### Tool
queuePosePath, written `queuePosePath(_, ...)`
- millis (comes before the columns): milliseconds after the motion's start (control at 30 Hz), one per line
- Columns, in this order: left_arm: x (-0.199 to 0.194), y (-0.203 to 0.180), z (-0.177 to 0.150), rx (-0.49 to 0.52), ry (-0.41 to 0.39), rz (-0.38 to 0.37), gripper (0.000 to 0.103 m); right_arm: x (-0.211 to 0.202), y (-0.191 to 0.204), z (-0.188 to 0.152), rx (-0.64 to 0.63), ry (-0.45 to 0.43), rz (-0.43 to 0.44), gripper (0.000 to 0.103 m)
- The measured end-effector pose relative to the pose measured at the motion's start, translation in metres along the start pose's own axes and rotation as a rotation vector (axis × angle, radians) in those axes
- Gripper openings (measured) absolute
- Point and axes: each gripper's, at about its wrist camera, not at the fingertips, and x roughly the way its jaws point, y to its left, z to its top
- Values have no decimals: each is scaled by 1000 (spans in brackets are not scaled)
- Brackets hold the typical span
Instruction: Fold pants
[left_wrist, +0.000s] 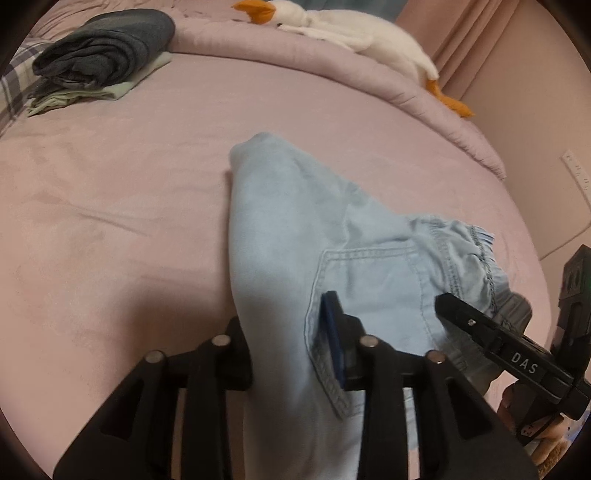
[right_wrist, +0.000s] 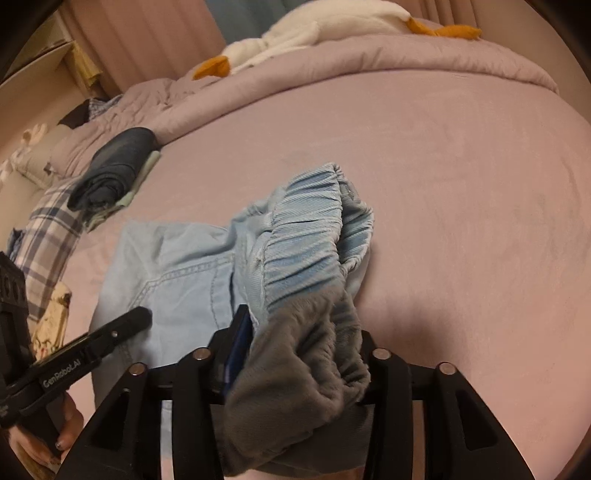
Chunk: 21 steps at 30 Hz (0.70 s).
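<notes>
Here we are holding the pants (left_wrist: 295, 229) with both tools. Our left gripper (left_wrist: 288, 350) is straddling the fabric near the back pocket (left_wrist: 369, 295), jaws apart around a thick fold; whether they are truly pinching it we are unable to tell. Our right gripper (right_wrist: 299, 354) is closing on the gathered waistband (right_wrist: 310, 236), which is bunching up between its fingers. The pants are lying on the near middle of the pink bed (left_wrist: 129, 184), already doubled lengthwise, so we are judging the folding partly done, with the shorter folds remaining. The leg ends are running out of view below. Far left, a stack of folded clothes (left_wrist: 107, 55) is resting; a plush goose (left_wrist: 351, 33) is lying at the far edge.
</notes>
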Motion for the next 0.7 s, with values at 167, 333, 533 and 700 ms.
queuePosePath(167, -34, -5, -4, 5, -56, 35, 66, -17, -10, -6, 22, -23, -25, 65)
queuePosePath(333, -90, -18, -14, 26, -191, 12, 95, -57, -19, -9, 40, -115, -35, 73)
queuePosePath(533, -136, -33, -33, 49, -263, 1, 102, -116, -7, -21, -17, -257, -32, 83)
queuePosePath(700, -145, -41, -49, 58, -273, 23, 102, -138, 7, -30, -83, -309, -19, 83)
